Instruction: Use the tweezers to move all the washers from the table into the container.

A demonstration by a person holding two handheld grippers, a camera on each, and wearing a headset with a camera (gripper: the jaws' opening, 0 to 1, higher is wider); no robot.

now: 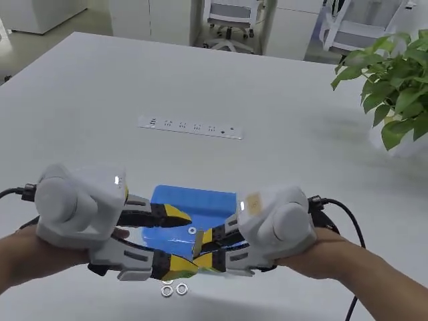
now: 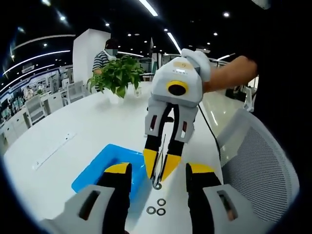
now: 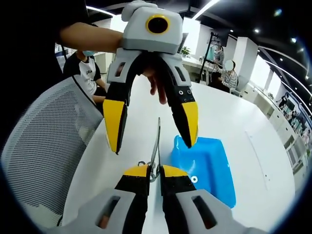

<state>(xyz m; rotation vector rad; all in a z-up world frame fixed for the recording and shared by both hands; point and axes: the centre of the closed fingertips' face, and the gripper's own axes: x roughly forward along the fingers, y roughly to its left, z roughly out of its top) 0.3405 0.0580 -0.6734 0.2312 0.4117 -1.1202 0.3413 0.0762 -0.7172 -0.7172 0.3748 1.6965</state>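
Container (image 1: 208, 200) is shallow, blue, holding 1 washer (image 1: 192, 231).

You are working at a white table (image 1: 100, 87): a blue container (image 1: 200, 204) is sitting near your edge, loose washers (image 1: 174, 289) are lying just beside it, a power strip (image 1: 189, 126) is lying farther out, and a potted plant (image 1: 401, 80) is standing at the right.

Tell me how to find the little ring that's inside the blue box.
On the white table sits a blue box. One small silver ring lies inside it, on its floor. The other rings lie outside the box, on the bare table nearer the person.
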